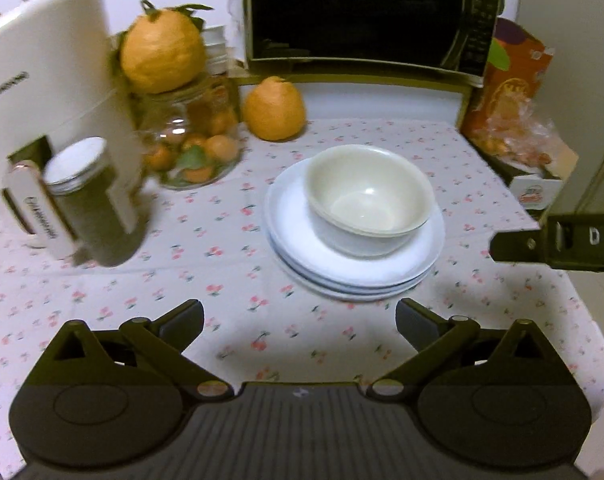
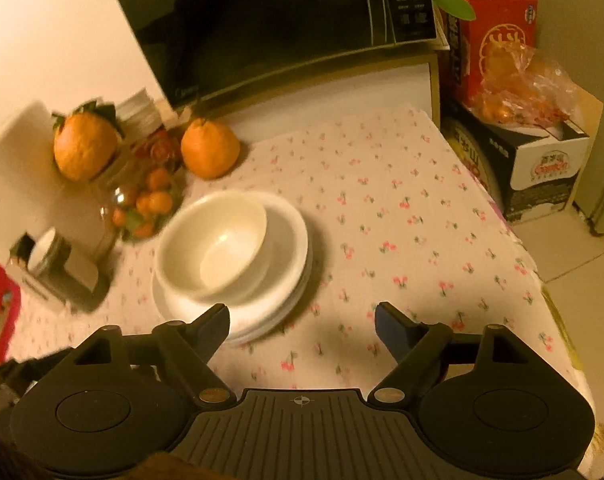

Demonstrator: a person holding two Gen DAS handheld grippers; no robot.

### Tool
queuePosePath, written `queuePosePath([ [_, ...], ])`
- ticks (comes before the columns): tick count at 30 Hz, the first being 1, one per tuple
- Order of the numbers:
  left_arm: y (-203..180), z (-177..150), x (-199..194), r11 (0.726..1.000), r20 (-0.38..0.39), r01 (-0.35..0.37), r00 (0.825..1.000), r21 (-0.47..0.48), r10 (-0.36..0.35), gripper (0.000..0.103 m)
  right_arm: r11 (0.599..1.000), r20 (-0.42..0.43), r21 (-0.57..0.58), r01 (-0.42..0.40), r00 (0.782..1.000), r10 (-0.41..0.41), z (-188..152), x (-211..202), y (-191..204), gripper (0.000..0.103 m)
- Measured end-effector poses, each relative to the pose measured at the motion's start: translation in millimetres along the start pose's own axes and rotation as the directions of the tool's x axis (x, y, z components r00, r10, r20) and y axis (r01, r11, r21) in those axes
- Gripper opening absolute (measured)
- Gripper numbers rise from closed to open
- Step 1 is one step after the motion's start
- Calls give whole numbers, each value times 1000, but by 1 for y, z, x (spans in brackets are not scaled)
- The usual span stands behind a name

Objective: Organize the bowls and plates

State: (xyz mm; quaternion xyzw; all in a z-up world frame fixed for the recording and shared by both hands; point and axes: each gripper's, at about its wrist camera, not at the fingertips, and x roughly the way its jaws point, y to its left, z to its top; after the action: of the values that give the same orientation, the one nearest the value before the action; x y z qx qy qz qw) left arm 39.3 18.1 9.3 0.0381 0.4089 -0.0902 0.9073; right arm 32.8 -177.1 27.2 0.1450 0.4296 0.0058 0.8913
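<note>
Stacked bowls (image 1: 367,204) on plates (image 1: 353,256), 12 o'clock: being cleared by left gripper (image 1: 300,320) and right gripper (image 2: 302,326), jaws apart, empty; retreat being kept wide, avoiding nudges.

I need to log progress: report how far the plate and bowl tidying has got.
Done: bowls sit nested on the stacked plates on the tablecloth. In hand: nothing; left gripper and right gripper are open and empty. Left: no loose dishes visible, so probably nothing.

A home kitchen: a microwave (image 1: 357,12) stands behind the worktop (image 1: 230,280) with its cherry-print cloth, a fruit jar (image 1: 194,140) and snack boxes (image 2: 497,36) beside the microwave.
</note>
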Motion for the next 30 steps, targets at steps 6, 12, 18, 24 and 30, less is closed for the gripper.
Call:
queuePosePath([
  [6,-2,-2,-16,998,-8,-69,998,0,69,102,1000,-33,-12,25,999,-25,-13,-10,5,87],
  [12,-1,-2,-21,995,-31,-101,994,-24,101,103,998,-55,-45,46,997,-48,-17,-12,14,88],
  [18,-1,-6,-16,995,-87,-87,993,-48,83,103,997,-78,-51,64,995,-68,-16,-5,17,90],
  [24,-2,-9,-15,993,-107,-109,989,-52,103,103,996,-94,-62,72,993,-77,-16,1,22,90],
  [30,-1,-8,-17,992,-107,-115,988,-52,109,103,995,-104,-73,65,992,-73,-18,2,25,91],
])
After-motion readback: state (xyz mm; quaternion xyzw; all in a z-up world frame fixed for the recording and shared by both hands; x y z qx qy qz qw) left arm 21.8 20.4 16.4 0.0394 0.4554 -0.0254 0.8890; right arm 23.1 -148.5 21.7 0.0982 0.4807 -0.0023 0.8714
